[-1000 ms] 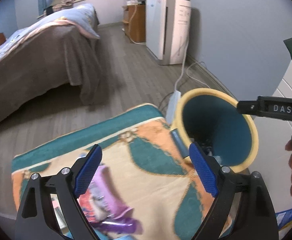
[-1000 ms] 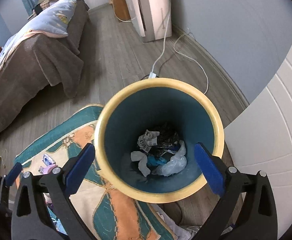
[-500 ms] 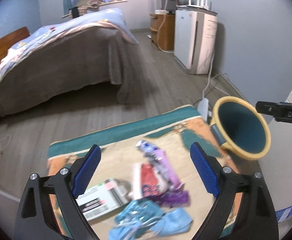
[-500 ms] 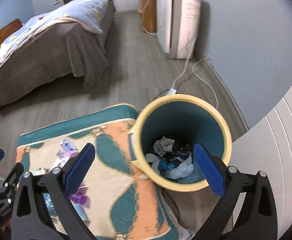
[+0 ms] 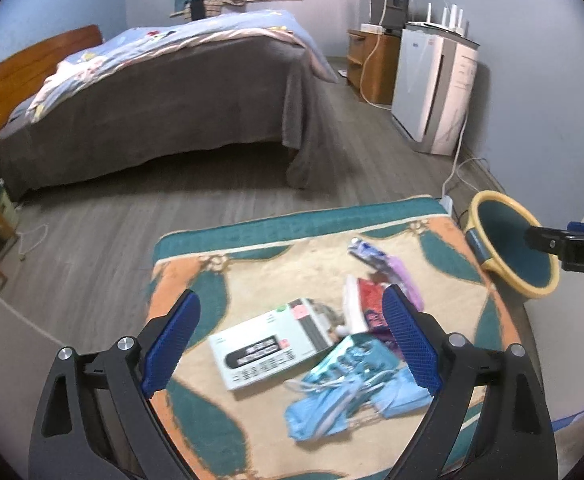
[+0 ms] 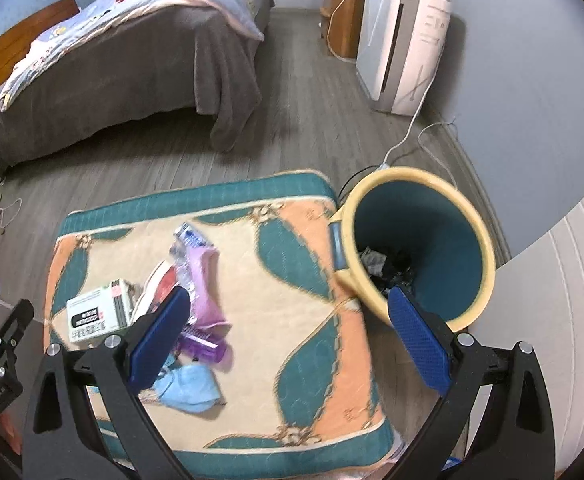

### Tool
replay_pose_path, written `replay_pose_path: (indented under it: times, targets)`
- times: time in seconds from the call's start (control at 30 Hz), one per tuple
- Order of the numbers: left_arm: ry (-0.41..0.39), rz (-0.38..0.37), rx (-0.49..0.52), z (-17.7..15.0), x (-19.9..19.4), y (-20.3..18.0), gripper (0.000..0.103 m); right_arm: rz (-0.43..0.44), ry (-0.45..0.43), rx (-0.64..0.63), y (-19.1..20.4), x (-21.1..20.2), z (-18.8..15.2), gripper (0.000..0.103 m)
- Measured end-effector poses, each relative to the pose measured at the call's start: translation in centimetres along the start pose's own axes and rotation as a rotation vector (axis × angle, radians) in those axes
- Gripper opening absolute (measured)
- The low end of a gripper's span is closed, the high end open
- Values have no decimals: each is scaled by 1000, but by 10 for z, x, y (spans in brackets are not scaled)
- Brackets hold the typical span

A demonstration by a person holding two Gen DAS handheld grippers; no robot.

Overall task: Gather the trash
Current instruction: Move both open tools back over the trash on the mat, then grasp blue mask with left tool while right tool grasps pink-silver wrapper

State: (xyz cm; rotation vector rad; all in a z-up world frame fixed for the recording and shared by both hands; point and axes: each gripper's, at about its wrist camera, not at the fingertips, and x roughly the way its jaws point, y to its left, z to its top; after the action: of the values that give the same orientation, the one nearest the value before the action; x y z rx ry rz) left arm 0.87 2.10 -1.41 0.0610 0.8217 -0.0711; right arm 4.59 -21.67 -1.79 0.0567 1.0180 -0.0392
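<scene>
Trash lies on a patterned teal and orange mat [image 5: 252, 248] [image 6: 292, 264]: a white box [image 5: 268, 344] [image 6: 96, 316], blue face masks [image 5: 344, 396] [image 6: 192, 388], a red and white packet [image 5: 362, 304] and purple wrappers [image 5: 402, 280] [image 6: 200, 280]. A yellow bin [image 5: 508, 248] [image 6: 416, 248] with a teal inside stands at the mat's right edge and holds trash. My left gripper [image 5: 292, 344] is open and empty above the pile. My right gripper [image 6: 288, 340] is open and empty above the mat, left of the bin.
A bed [image 5: 152, 92] with a brown cover stands across the wood floor. A white appliance [image 5: 436, 92] and a wooden cabinet [image 5: 376, 68] stand by the right wall. A white cable [image 6: 412, 132] runs to a power strip behind the bin.
Both grippers have pulled back and up from the bin and swung left. The trash pile on the mat has come into view. Both stayed open.
</scene>
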Motion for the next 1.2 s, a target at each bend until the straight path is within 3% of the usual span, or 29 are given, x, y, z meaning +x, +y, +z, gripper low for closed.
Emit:
replay_pose_path:
  times: [0.4, 0.63, 0.87, 1.1, 1.2]
  targets:
    - [46, 5, -22, -14, 12, 26, 92, 34, 56, 19, 22, 22, -7, 97]
    - [132, 13, -7, -27, 36, 27, 92, 47, 121, 61, 22, 52, -10, 97]
    - [242, -20, 91, -54, 60, 15, 92, 17, 175, 57, 21, 75, -16, 97]
    - [317, -105, 157, -66, 75, -17, 91, 55, 191, 76, 29, 81, -14, 97]
    - [372, -141, 244, -79, 85, -34, 86, 48, 192, 48, 34, 84, -14, 97]
